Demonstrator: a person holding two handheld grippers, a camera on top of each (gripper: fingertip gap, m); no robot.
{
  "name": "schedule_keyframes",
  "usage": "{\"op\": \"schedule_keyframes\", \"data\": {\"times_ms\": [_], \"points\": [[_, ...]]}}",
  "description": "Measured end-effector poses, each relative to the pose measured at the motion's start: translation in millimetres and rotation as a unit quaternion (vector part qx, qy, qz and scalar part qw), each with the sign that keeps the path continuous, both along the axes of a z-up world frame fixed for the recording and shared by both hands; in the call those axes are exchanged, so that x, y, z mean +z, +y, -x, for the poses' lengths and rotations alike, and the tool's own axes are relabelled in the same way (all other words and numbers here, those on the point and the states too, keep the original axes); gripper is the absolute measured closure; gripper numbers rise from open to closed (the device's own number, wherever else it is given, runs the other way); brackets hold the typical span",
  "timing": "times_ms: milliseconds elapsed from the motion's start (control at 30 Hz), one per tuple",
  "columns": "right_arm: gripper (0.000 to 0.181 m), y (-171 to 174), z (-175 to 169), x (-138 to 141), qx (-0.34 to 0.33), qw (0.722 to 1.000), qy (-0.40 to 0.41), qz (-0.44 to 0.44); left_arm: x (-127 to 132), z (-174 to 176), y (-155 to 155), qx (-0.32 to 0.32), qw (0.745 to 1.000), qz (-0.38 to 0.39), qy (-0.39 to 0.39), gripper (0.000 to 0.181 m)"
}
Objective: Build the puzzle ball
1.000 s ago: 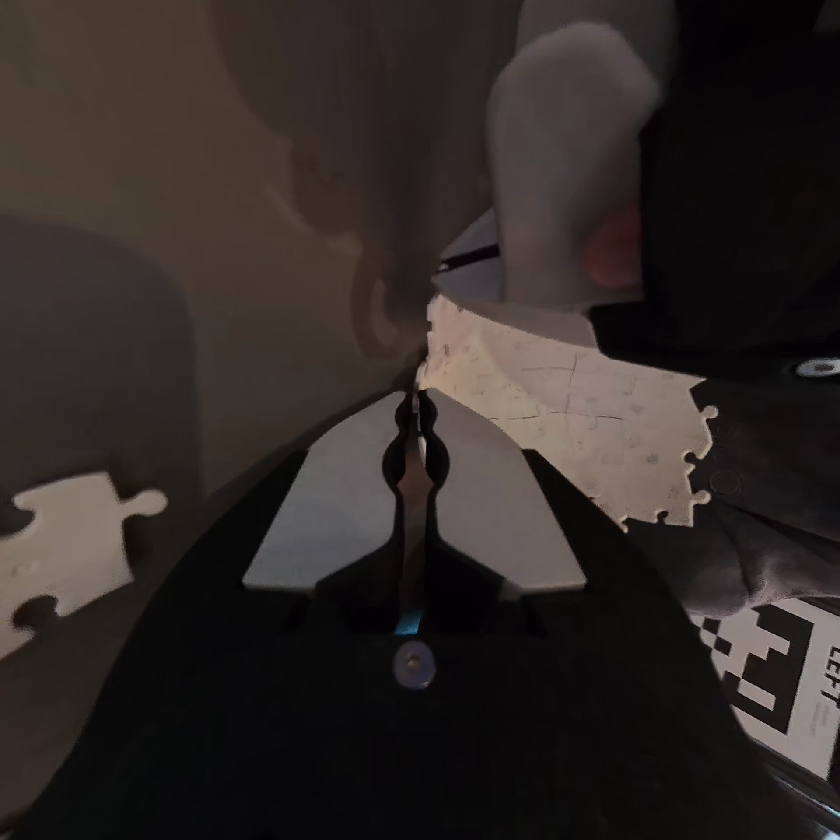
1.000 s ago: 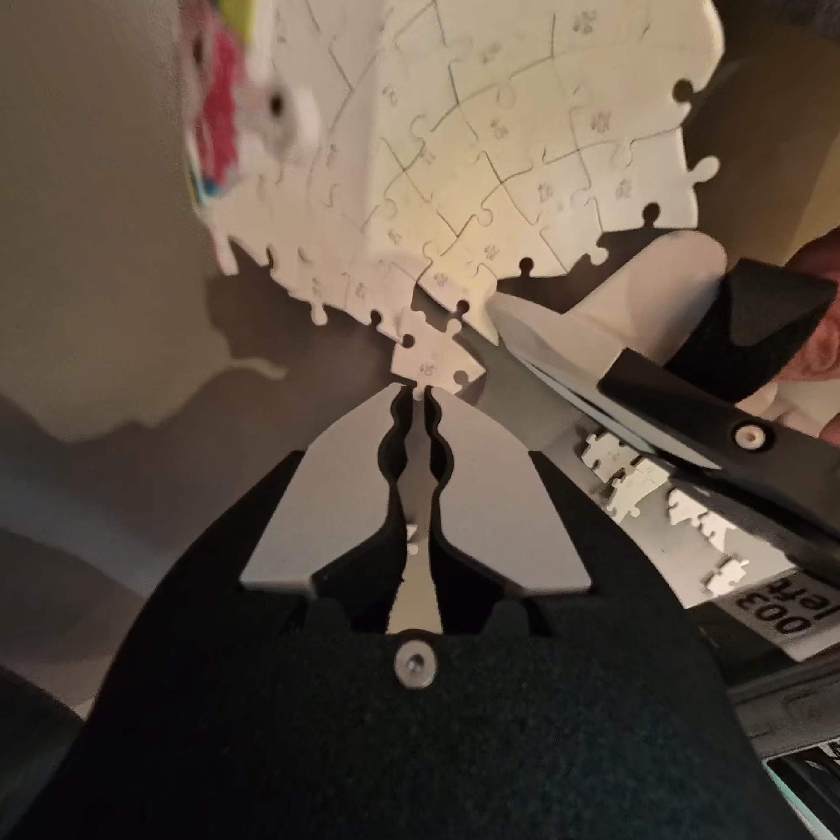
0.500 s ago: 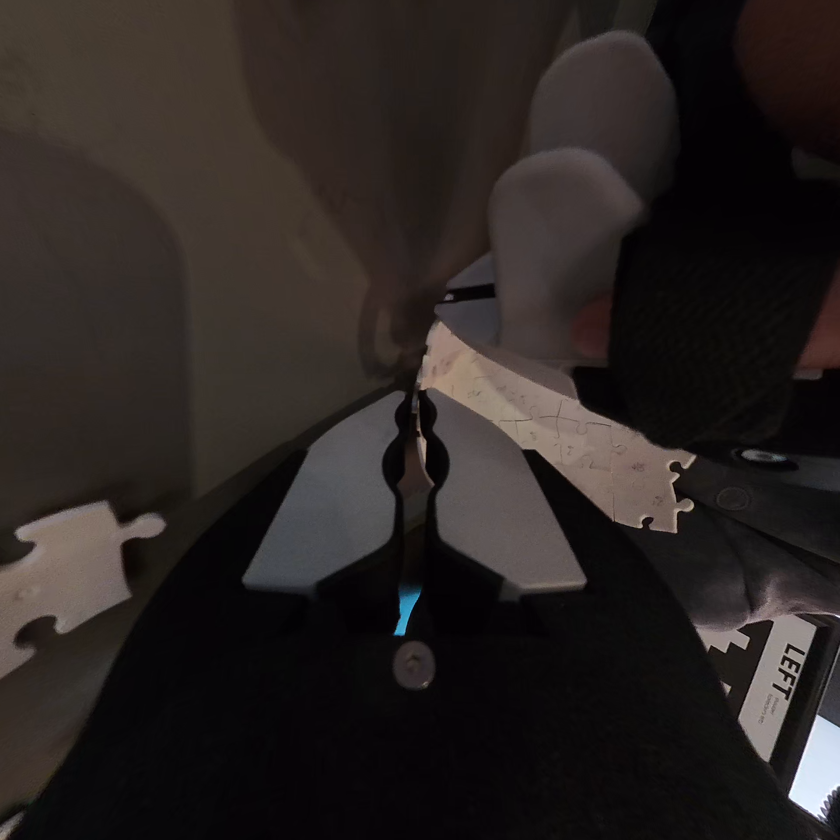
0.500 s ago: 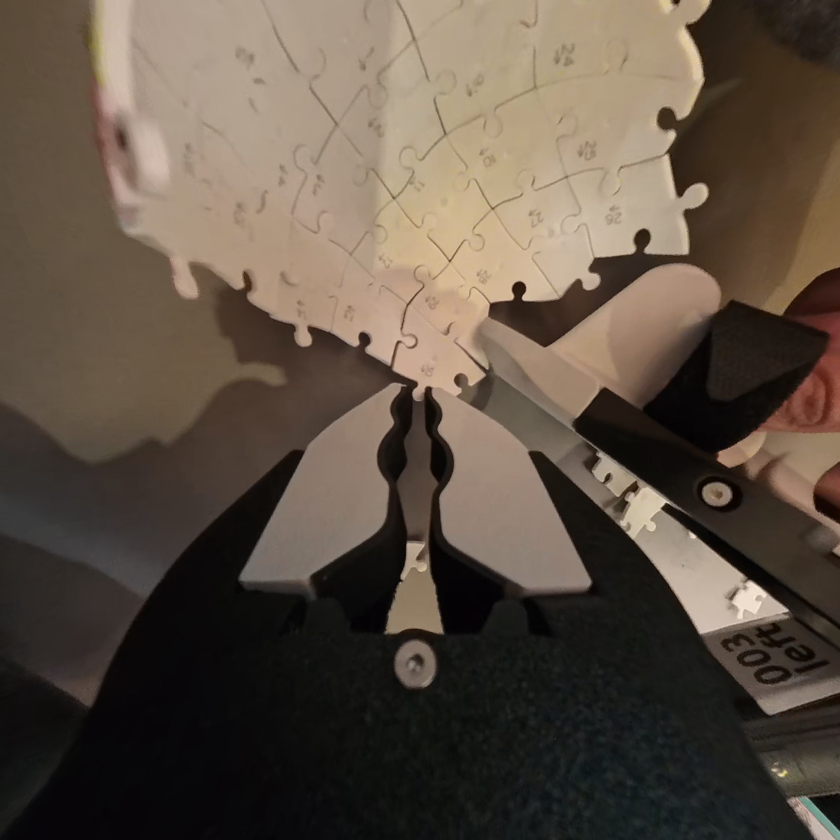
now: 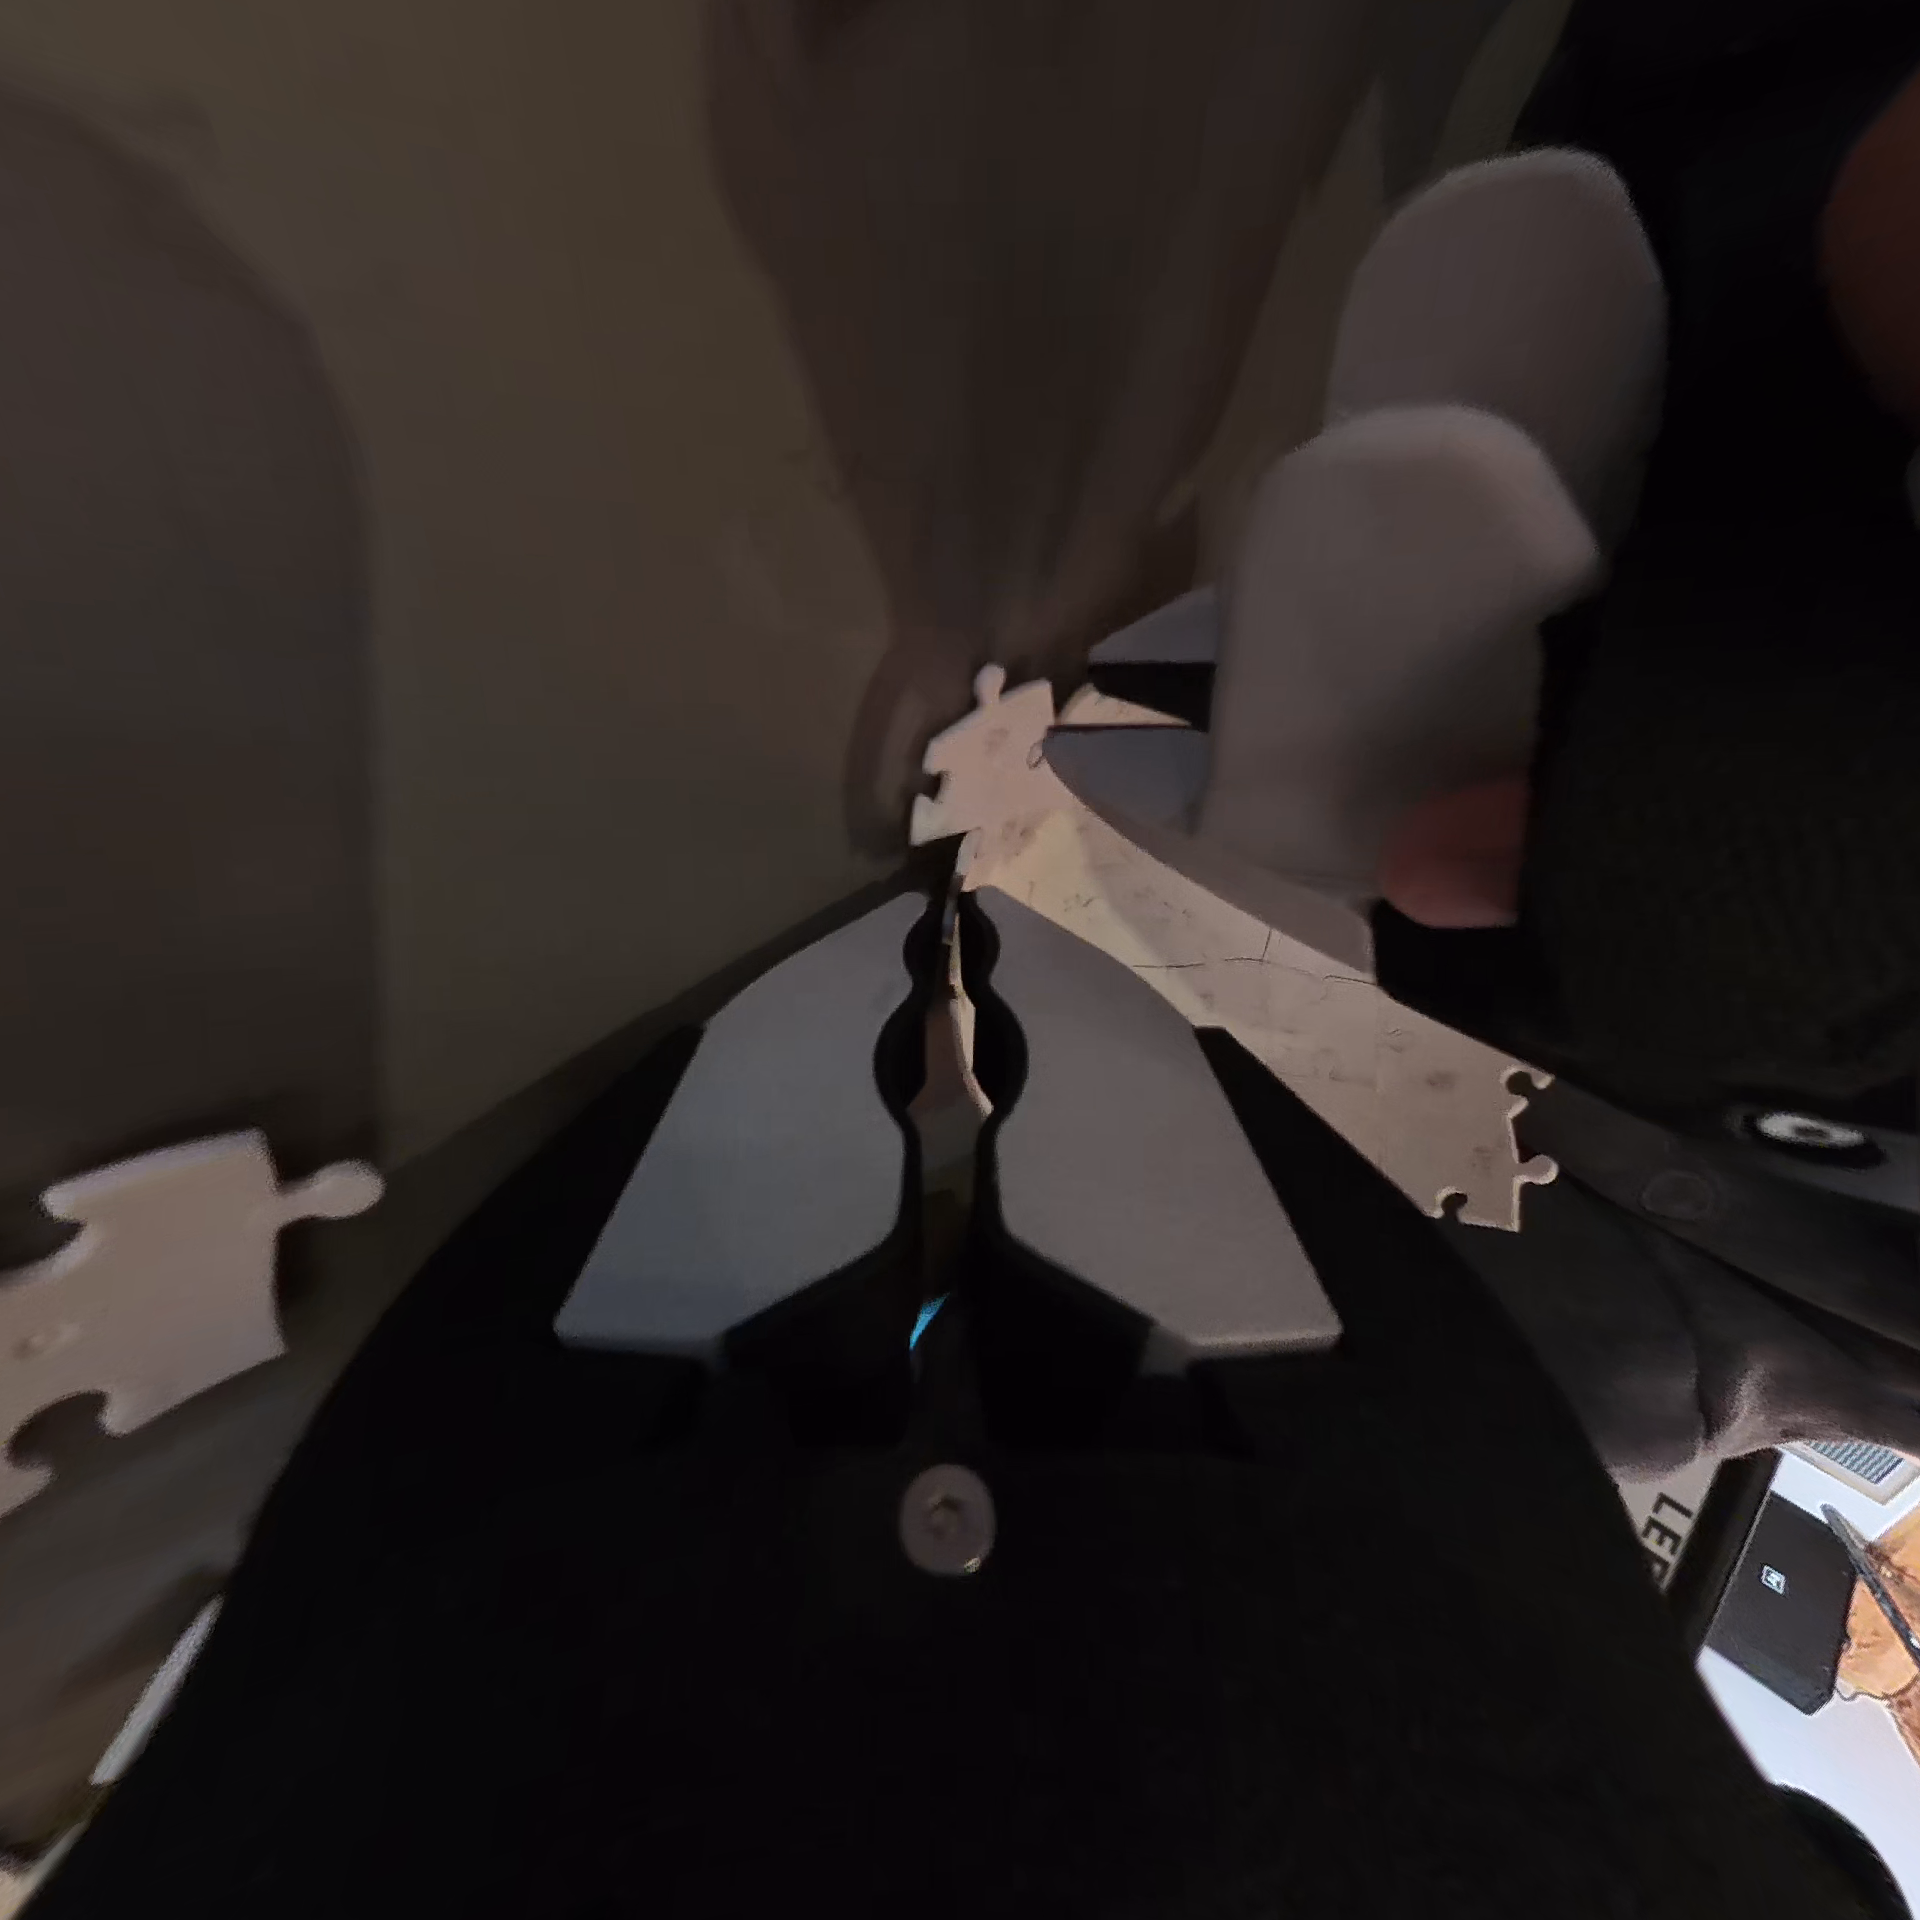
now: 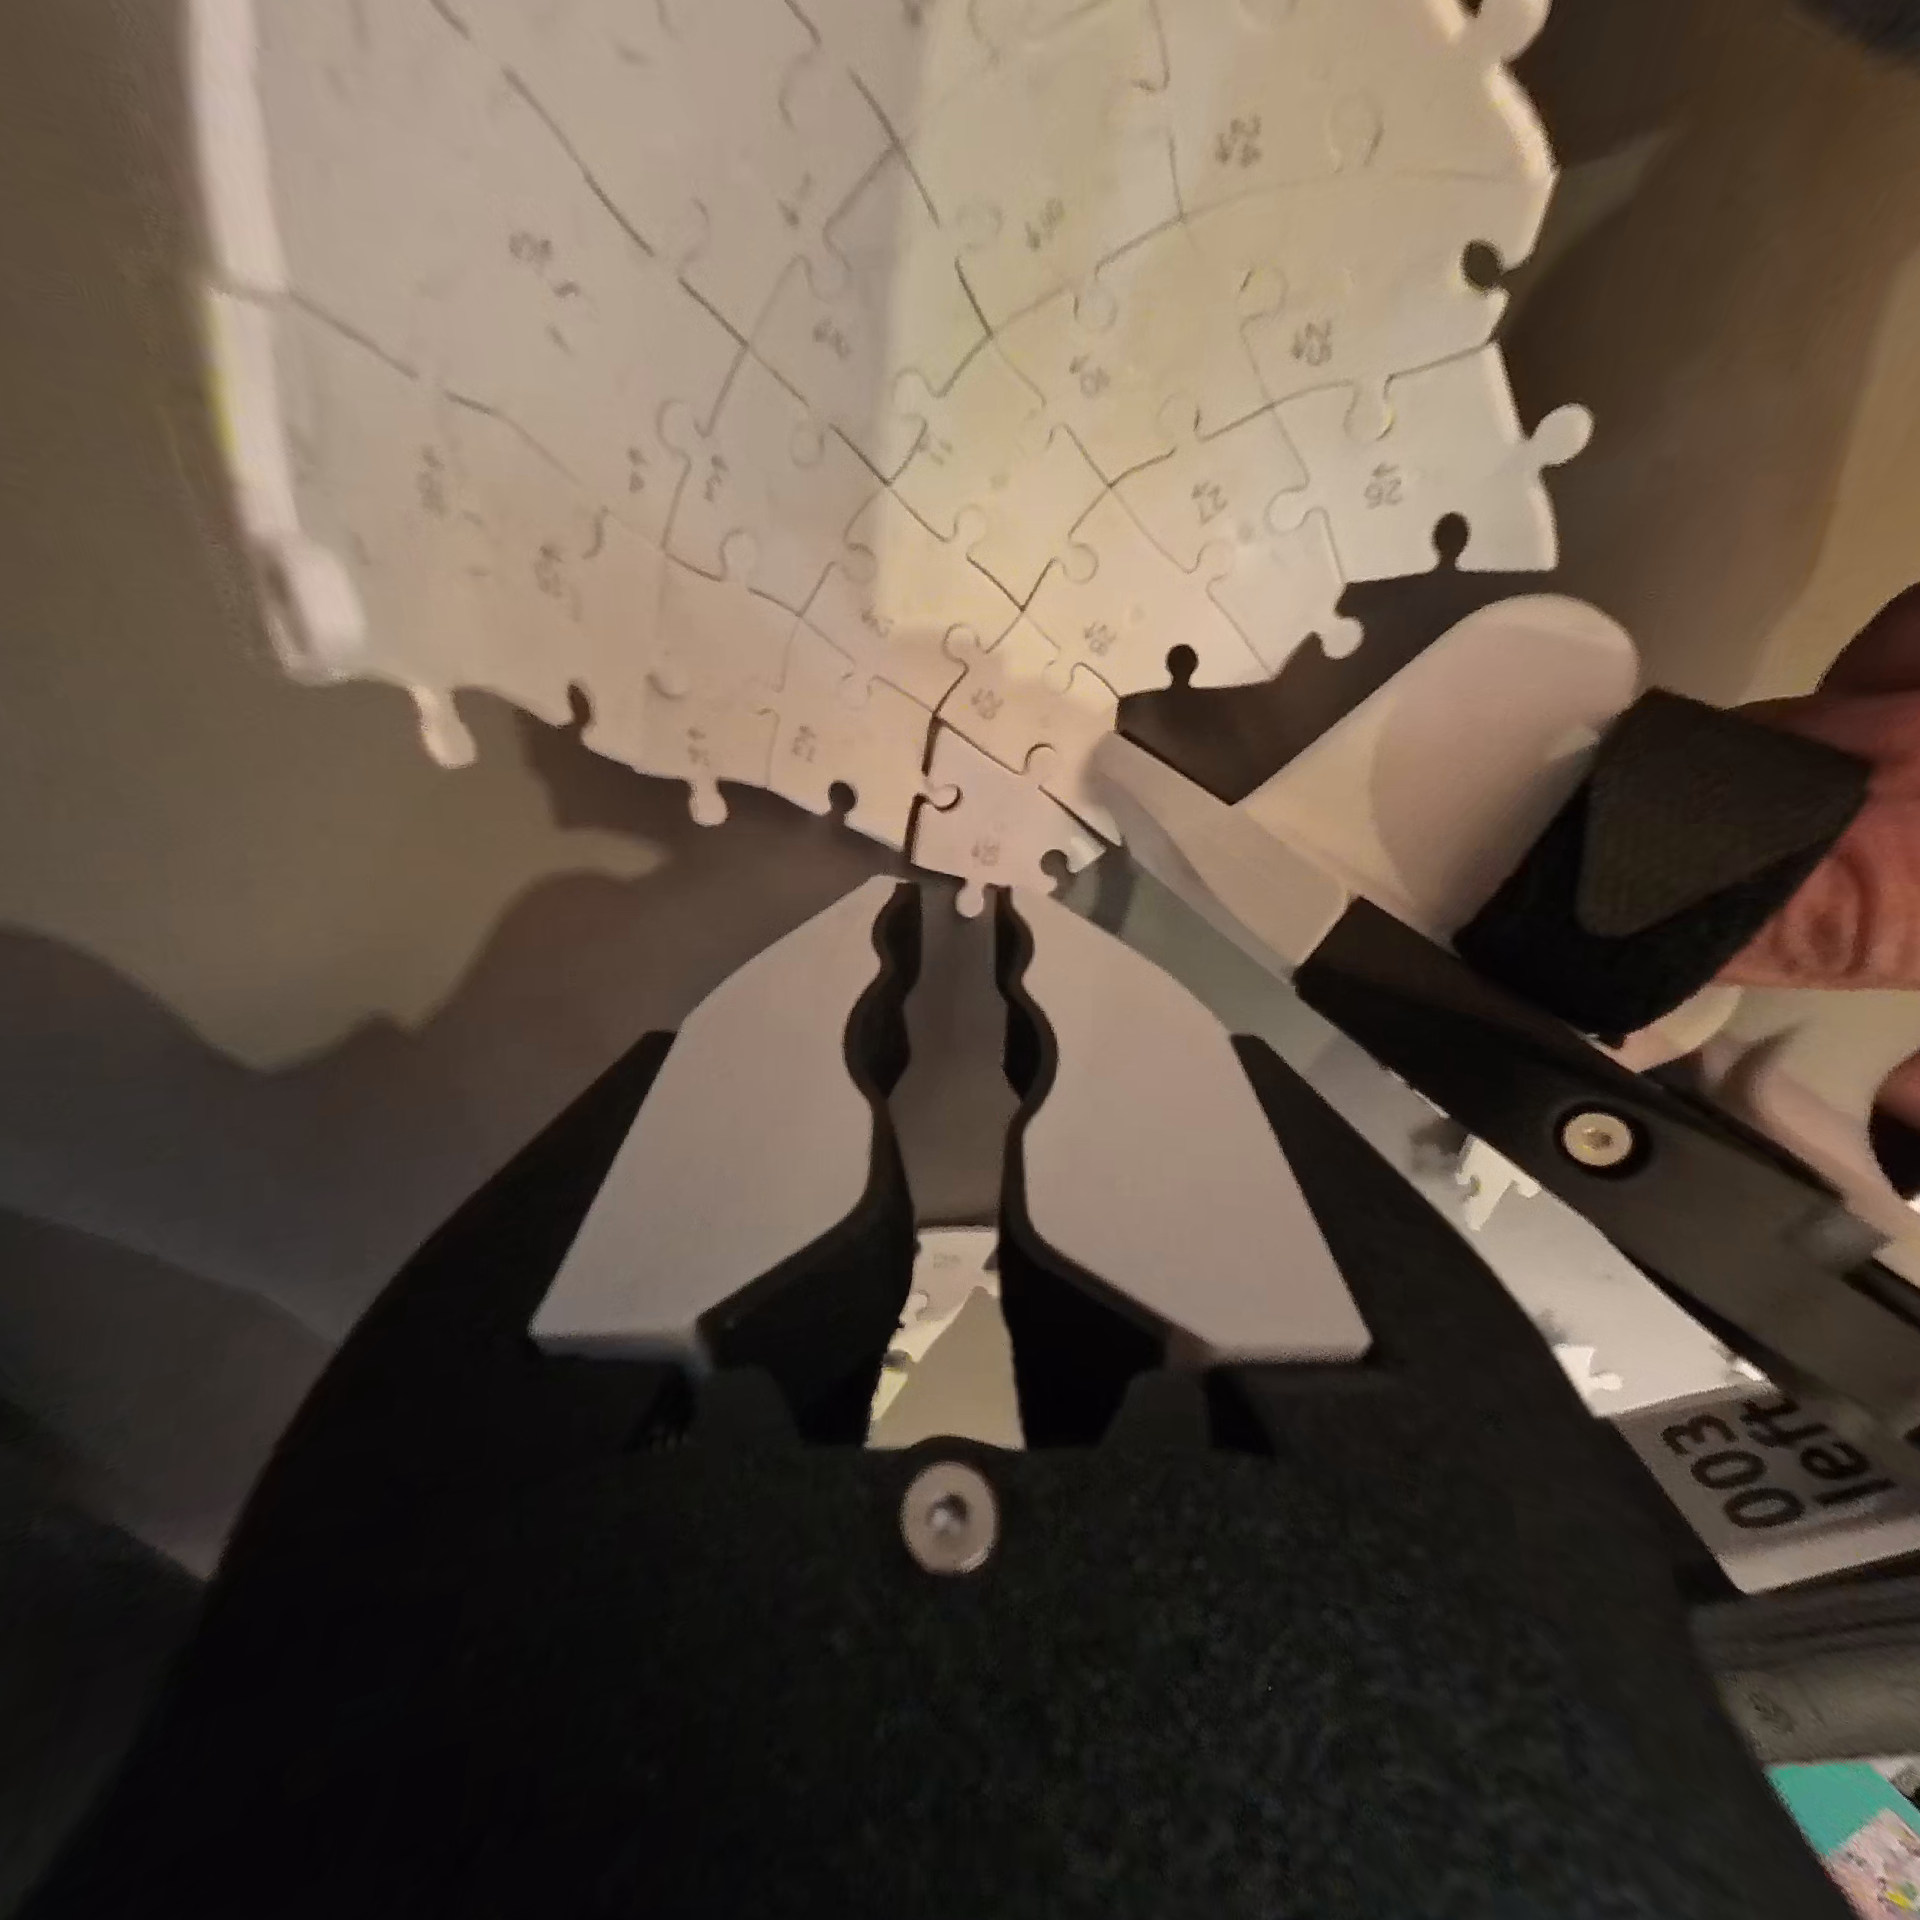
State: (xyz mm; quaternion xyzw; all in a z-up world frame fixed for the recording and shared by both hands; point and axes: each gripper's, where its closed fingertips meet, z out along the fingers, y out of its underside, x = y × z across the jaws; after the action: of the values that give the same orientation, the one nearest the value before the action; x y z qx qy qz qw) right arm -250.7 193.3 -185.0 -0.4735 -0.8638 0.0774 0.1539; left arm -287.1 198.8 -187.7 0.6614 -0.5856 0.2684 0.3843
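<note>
Step in hand: judged as seating an edge piece into the rim of the half-built puzzle ball; the seam beside that piece looks darker than the others, so it may not be fully home.
Next move: likely calls for a steady hold by the left gripper while the piece is pressed flush, then a fresh piece fetched.
Puzzle ball shell: large curved sheet of joined pale pieces, inner face toward the right wrist view; it fills the space above and ahead of the right gripper, its knobbed lower rim just beyond the fingertips.
Left gripper: jaws narrow, closed on the thin edge of the shell, which runs away to its right as a slim band. In the right wrist view it enters from the right, tips at the shell's lower rim.
Right gripper: jaws narrow but parted by a slim gap; a knob of the edge piece sits at the mouth. Whether it is pinched, I cannot tell.
Edge piece: lowest on the rim, directly ahead of the right fingertips, just beside the left gripper's tips.
Loose piece: lies well apart, low to the left of the left gripper.
Spare pieces: small, scattered behind the left gripper's body.
</note>
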Motion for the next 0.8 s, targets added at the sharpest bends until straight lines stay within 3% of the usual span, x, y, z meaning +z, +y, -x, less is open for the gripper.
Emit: {"op": "schedule_keyframes", "data": {"times_ms": [133,167,233,367,800], "points": [[0.172,-2.4,9.6,14.6,-0.023,0.998,0.051,0.022,-0.2,0.0,0.0,0.005,1.0,-0.006,0.008,0.179],[0.181,-7.1,16.4,19.4,-0.028,0.995,0.08,0.049,-0.2,0.0,-0.1,0.007,1.0,-0.006,0.01,0.179],[0.181,-12.0,33.8,23.9,-0.063,0.982,0.146,0.101,0.0,-0.4,-0.2,0.013,1.0,-0.002,0.013,0.179],[0.181,-4.1,23.6,-5.2,-0.11,0.988,0.077,0.079,0.4,-1.2,-0.6,0.028,0.999,0.011,0.017,0.179],[0.181,-6.3,22.2,-5.3,-0.124,0.985,0.077,0.095,0.6,-2.9,-1.1,0.047,0.998,0.014,0.028,0.179]]}}
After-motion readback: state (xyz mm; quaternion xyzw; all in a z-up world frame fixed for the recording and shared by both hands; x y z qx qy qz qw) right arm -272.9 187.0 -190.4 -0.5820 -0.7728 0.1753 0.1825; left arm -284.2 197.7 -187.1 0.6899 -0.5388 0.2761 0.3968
